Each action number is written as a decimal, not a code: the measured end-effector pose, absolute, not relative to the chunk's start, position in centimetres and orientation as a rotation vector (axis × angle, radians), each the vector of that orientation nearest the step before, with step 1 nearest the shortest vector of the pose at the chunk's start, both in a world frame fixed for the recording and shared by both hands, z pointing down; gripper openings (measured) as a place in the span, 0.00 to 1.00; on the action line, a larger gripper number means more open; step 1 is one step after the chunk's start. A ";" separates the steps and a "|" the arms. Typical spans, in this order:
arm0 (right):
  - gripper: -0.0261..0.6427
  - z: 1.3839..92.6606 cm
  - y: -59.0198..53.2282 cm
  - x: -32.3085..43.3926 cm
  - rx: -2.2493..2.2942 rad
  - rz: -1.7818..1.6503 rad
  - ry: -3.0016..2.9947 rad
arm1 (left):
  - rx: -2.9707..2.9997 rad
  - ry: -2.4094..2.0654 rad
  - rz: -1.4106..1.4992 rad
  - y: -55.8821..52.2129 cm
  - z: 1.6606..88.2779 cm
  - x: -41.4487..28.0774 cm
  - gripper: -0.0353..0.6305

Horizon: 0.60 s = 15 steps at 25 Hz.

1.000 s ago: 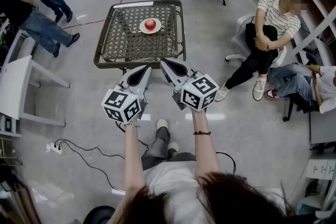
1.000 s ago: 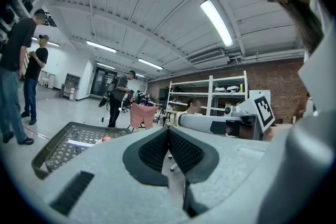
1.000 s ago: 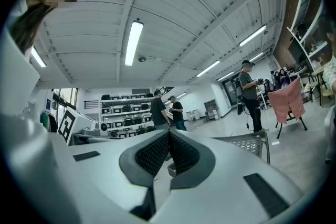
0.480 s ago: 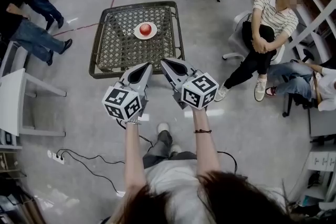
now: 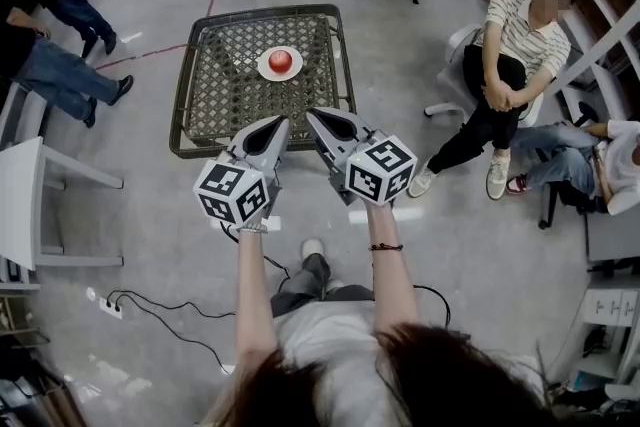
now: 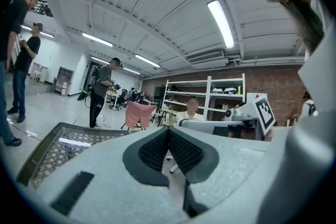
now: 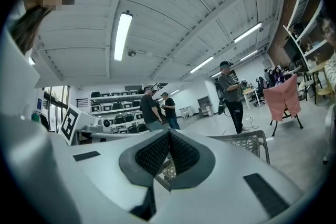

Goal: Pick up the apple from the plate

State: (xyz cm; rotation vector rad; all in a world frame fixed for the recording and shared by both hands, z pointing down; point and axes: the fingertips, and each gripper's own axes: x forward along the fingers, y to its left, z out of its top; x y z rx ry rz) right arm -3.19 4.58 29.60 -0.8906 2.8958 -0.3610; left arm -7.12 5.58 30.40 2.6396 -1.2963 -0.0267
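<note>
Ahead, a red apple (image 5: 280, 61) sits on a white plate (image 5: 263, 71) atop a metal mesh table (image 5: 215, 100). Left gripper (image 5: 277, 123) and right gripper (image 5: 316, 116) hover side by side, well short of it, jaws pressed together, empty.

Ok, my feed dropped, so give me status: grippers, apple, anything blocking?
Left gripper shut, empty. Right gripper shut, empty. Apple on plate on mesh table, untouched, ahead of both. Nothing seen between grippers and plate.
</note>
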 end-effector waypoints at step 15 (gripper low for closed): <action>0.05 30.4 1.0 -4.4 -0.972 -0.377 2.883 | 2.658 -1.227 -0.006 1.8 31.2 -8.7 0.06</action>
